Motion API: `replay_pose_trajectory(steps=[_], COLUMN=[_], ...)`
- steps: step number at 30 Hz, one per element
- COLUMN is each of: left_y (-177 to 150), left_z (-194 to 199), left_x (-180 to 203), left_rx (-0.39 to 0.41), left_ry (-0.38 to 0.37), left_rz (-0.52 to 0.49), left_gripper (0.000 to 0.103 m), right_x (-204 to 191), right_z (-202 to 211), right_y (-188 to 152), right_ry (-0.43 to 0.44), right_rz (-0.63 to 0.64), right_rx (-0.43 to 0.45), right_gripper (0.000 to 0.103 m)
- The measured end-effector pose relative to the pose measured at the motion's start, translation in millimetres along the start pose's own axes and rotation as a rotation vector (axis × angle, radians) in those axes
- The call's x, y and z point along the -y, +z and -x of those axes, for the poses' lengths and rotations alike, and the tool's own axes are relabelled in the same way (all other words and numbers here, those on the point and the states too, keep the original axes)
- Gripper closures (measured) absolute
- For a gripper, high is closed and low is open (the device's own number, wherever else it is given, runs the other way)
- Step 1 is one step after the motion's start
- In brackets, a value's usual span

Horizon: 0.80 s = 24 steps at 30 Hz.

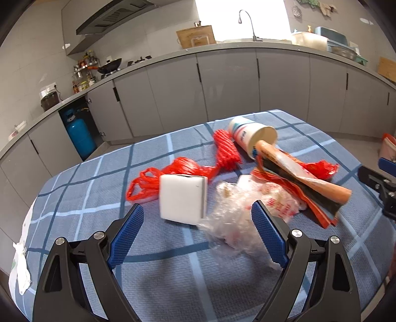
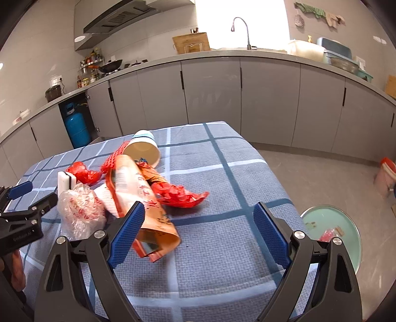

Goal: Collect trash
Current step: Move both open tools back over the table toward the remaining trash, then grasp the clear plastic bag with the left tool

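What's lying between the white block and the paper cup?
In the left wrist view, a red mesh net and a twisted red bag lie between the white block and the paper cup.

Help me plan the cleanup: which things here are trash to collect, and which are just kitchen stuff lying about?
Trash to collect:
paper cup
red net
red bag
white block
clear bag
orange wrapper
bin, likely where it goes

Lying about:
gas cylinder
wok
cutting board
faucet
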State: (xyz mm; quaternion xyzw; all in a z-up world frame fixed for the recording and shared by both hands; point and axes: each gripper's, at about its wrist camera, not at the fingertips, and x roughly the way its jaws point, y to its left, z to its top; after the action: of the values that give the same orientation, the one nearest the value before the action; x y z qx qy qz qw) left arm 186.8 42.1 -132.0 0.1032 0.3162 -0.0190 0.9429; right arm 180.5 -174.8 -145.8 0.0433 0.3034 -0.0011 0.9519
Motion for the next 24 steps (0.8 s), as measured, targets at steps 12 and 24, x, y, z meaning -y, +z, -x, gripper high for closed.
replay_pose_trajectory(steps=[12, 24], left_y=[1.5, -6.1], left_z=[-20.8, -21.2], left_x=[34.1, 31.4], left_rx=[-0.027, -0.051], left_ry=[-0.083, -0.183], left_rz=[-0.020, -0.014], left_gripper=[0.016, 0.078], right_x=[8.2, 2.0], right_z=[-1.3, -4.1], right_y=[-7.6, -6.0], right_ry=[-0.013, 0.001], right_rz=[-0.012, 0.008], right_rx=[-0.012, -0.022], right_gripper=[0.015, 0.015])
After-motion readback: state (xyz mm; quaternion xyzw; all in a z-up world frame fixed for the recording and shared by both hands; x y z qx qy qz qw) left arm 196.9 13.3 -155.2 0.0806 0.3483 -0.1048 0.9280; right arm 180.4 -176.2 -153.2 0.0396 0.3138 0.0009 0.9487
